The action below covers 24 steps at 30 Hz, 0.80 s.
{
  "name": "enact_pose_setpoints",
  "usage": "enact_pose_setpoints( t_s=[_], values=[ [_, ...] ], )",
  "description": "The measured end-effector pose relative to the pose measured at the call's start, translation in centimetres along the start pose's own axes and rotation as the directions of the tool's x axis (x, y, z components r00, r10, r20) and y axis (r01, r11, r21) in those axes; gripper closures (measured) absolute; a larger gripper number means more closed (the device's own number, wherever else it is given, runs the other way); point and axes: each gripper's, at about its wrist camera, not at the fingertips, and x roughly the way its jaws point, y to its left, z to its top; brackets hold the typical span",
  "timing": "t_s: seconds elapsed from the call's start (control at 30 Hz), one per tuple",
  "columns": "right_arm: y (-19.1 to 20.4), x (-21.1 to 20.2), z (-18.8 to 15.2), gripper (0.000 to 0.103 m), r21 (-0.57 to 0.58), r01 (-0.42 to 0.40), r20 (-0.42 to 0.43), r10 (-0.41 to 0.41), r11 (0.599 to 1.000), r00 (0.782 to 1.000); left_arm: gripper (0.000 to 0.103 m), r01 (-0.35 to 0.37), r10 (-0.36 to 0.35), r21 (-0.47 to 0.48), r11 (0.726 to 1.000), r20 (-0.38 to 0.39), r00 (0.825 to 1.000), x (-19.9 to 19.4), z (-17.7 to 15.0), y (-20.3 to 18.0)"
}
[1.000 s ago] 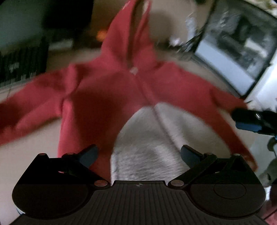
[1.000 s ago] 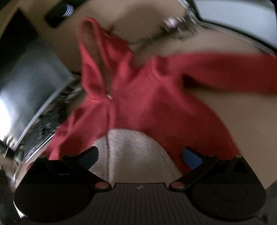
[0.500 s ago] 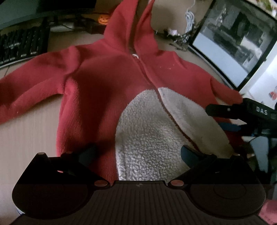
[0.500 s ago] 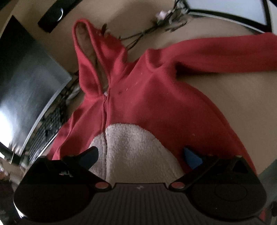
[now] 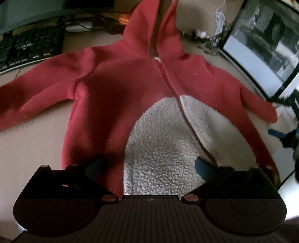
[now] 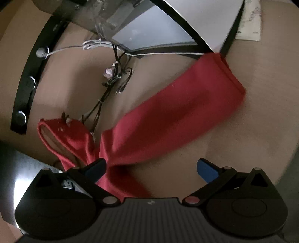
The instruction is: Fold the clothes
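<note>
So you've got a red fleece hooded onesie [image 5: 115, 97] spread flat, front up, on a tan desk [image 5: 28, 149], zipper running down the middle and a white sherpa belly panel [image 5: 160, 145] taking up the lower half. Hood [image 5: 149, 24] points away from you toward the back of the desk, both sleeves fanned out to the sides. Your left gripper [image 5: 149, 166] hovers over the bottom of the belly panel with the jaws spread wide, nothing between them, one finger over the red side and the other over the white near the zipper. Your right gripper [image 6: 151, 168] is over by the onesie's sleeve [image 6: 177, 112], which stretches diagonally away across the desk with its cuff ending right by the monitor [image 6: 168, 28] at the back; jaws are wide apart here too, gripping nothing, the near finger sits over the red fabric by the armpit and the other is over bare desk. The desk is pretty cluttered around the edges: black keyboard [image 5: 29, 44] off to the far left, a little orange pumpkin thing [image 5: 124, 17] behind the hood, a tangle of black and white cables [image 6: 110, 78] running across the back, and a black bar with round knobs [image 6: 28, 86], can't tell what it is. Lighting is dim and the edges of both views are a bit smeared.
</note>
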Motion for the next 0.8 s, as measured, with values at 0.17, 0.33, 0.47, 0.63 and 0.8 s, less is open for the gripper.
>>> enact_pose_setpoints(
  t_s=[0.17, 0.33, 0.47, 0.63, 0.8],
  values=[
    [0.0, 2.5, 2.6, 0.000, -0.012, -0.012, 0.017, 0.012, 1.000, 1.000, 0.000, -0.060, 0.060, 0.020, 0.998, -0.028, 0.998, 0.6, 0.3, -0.9],
    [1.1, 5.3, 4.5, 0.000, -0.058, -0.019, 0.054, 0.022, 0.998, 0.998, 0.000, -0.105, 0.105, 0.003, 0.994, -0.031, 0.994, 0.8, 0.3, -1.5],
    [2.9, 7.8, 4.5, 0.000, -0.185, -0.021, 0.071, 0.035, 0.983, 0.997, 0.000, -0.130, 0.131, 0.003, 0.991, -0.035, 0.991, 1.0, 0.4, -1.9],
    [4.3, 10.0, 4.4, 0.020, -0.256, -0.055, 0.048, 0.070, 0.965, 0.996, 0.000, -0.151, 0.151, 0.006, 0.989, -0.035, 0.988, 1.0, 0.3, -2.2],
    [7.7, 9.4, 3.3, 0.023, -0.430, -0.135, 0.025, 0.161, 0.893, 0.987, 0.000, -0.166, 0.166, 0.003, 0.986, -0.042, 0.985, 1.0, 0.4, -2.5]
  ],
)
